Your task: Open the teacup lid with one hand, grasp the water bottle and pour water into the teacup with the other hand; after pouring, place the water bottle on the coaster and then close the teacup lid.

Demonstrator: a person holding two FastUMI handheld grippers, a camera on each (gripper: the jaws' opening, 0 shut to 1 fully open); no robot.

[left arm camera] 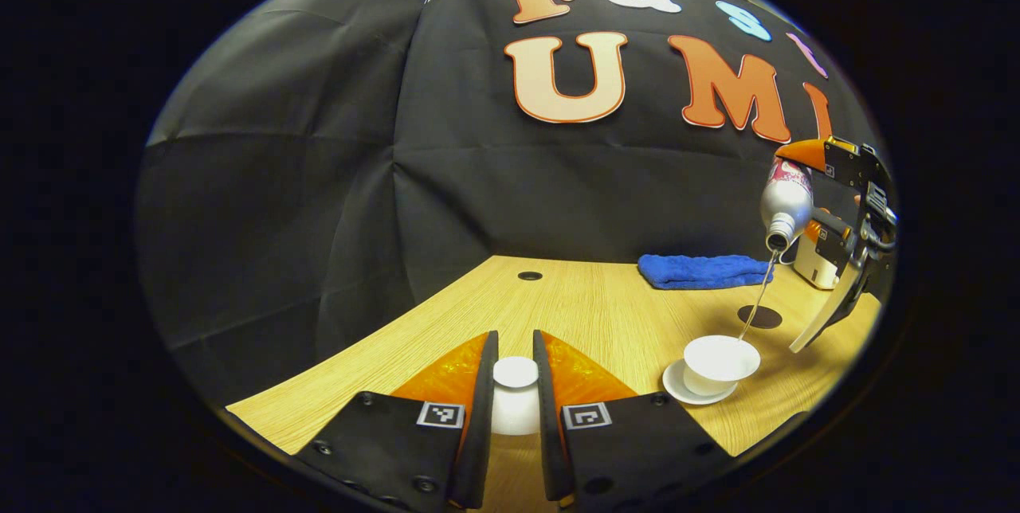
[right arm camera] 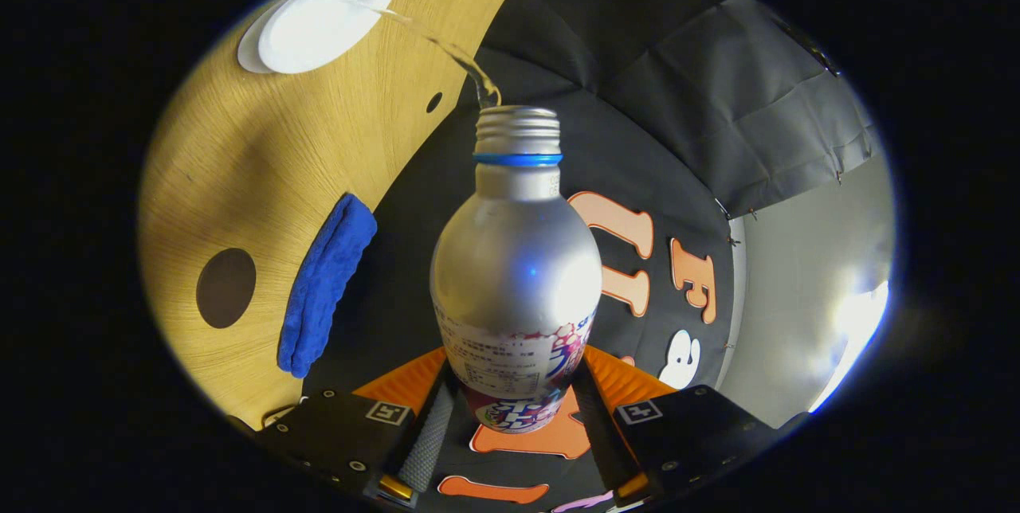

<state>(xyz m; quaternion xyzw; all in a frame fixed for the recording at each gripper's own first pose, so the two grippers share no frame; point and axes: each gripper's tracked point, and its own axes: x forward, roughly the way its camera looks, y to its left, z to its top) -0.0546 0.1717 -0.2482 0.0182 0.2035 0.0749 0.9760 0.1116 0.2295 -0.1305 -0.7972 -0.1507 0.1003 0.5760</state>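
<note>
Left gripper (left arm camera: pixel 515 385): low over the table, its 2 fingers pinching the lid, 1 on each side.
Lid (left arm camera: pixel 515 373): white, round knob on top, held just above the wood, well apart from the cup.
Right gripper (right arm camera: pixel 514 417): 2 fingers clamped on the lower body of the bottle; in the left gripper view it shows raised at the far right (left arm camera: pixel 837 202), above the cup.
Bottle (right arm camera: pixel 516 274): silver metal, threaded neck with a blue ring, printed label near the base, no cap on. Tilted mouth-down; in the left gripper view (left arm camera: pixel 785 202) the mouth points down toward the cup.
Water (right arm camera: pixel 446 47): thin stream running from the bottle mouth into the cup; also seen as a fine line in the left gripper view (left arm camera: pixel 757 302).
Cup (left arm camera: pixel 721 362): white, open, standing on its saucer; the stream lands near its rim. In the right gripper view it shows as a white disc (right arm camera: pixel 327 7).
Saucer (left arm camera: pixel 681 385): white, under the cup, on the table.
Coaster (left arm camera: pixel 759 316): dark round disc flat on the table just behind the cup, bare; also in the right gripper view (right arm camera: pixel 226 287).
Towel (left arm camera: pixel 701 270): blue, folded, at the back of the table, near the wall.
Table (left arm camera: pixel 582 306): light wood, 1 small dark hole (left arm camera: pixel 530 276) near the back edge.
White box (left arm camera: pixel 813 262): partly hidden behind the right gripper, cannot tell what it is.
</note>
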